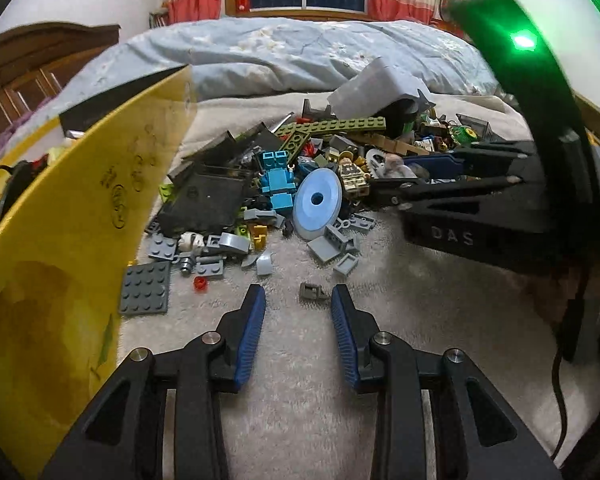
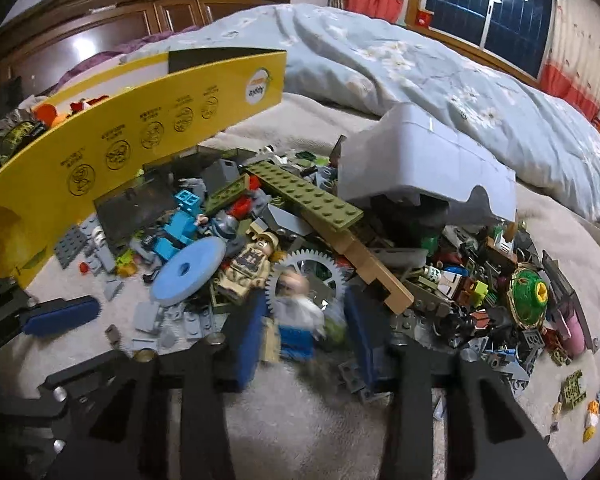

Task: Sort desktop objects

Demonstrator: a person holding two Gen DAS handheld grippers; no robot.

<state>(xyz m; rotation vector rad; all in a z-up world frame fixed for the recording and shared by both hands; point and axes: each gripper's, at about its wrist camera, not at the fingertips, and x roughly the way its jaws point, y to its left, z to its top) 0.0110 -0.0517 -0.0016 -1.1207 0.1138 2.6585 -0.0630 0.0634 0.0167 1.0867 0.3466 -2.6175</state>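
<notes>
A heap of toy bricks (image 1: pixel 284 168) lies on a beige blanket (image 1: pixel 300 360). My left gripper (image 1: pixel 299 300) hangs open just above the blanket at the heap's near edge. A small grey piece (image 1: pixel 311 293) lies loose right ahead of its tips. My right gripper (image 2: pixel 302 340) reaches into the heap from the right, and it also shows in the left wrist view (image 1: pixel 396 180). A white-haired minifigure with blue legs (image 2: pixel 296 320) stands blurred between the right jaws. A slim gap shows on the figure's right side.
A yellow cardboard box (image 2: pixel 140 120) with toys inside stands at the left. An upturned pale grey bin (image 2: pixel 420 168) rests on the heap's far side. A blue disc (image 2: pixel 190 272), a tan minifigure (image 2: pixel 248 268) and a grey gear (image 2: pixel 312 264) lie nearby. A quilted bed (image 2: pixel 420 60) lies behind.
</notes>
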